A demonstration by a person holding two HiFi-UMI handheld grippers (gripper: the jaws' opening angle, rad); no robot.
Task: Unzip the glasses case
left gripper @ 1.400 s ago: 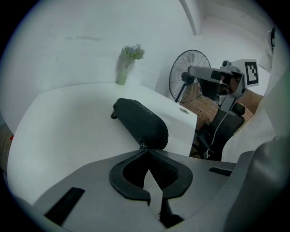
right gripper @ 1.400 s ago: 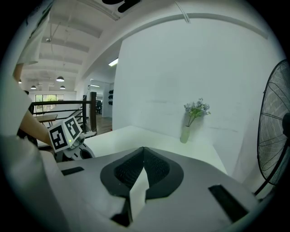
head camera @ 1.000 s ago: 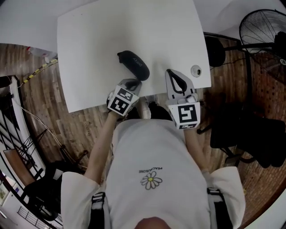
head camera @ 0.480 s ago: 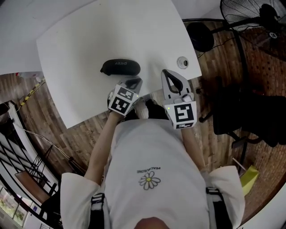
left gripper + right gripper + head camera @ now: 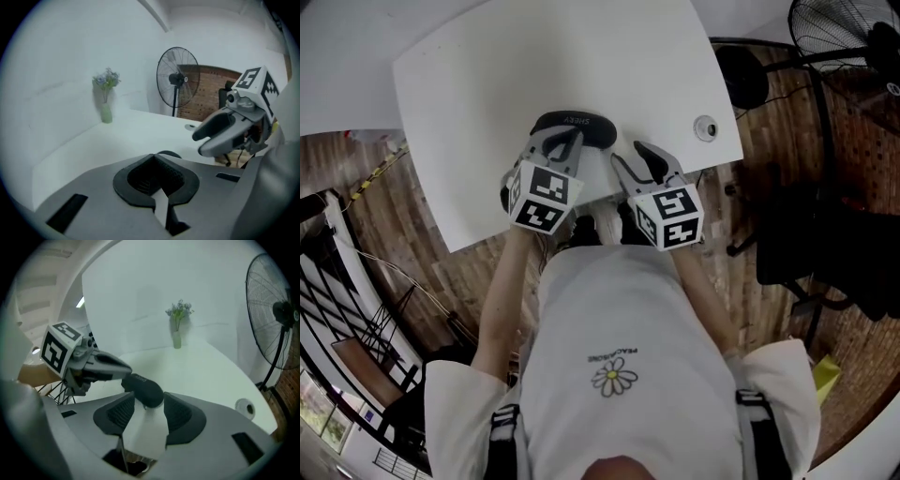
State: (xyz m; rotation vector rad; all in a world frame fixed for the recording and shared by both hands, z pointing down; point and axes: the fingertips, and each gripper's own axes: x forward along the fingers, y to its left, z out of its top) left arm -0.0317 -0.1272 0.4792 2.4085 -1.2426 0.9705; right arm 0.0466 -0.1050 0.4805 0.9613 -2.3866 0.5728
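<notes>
A black zipped glasses case [image 5: 574, 126] lies on the white table [image 5: 487, 84] near its front edge. My left gripper [image 5: 565, 142] is shut and empty, its tips over the case's near side. In the left gripper view only a sliver of the case [image 5: 168, 153] shows past the shut jaws [image 5: 157, 158]. My right gripper [image 5: 630, 156] is just right of the case and its jaws are opening. In the right gripper view the case's right end [image 5: 143, 387] lies at the gap between the fingertips of my right gripper [image 5: 149, 403], and the pads do not press on it.
A round cable hole [image 5: 706, 127] sits near the table's right edge. A small vase of flowers [image 5: 177, 329] stands at the far side. A standing fan [image 5: 848, 42] and a dark chair [image 5: 825, 253] are on the wooden floor to the right.
Both grippers have moved from the table's front edge up to the case. The left gripper's tips now lie over it. The right gripper's jaws have parted.
</notes>
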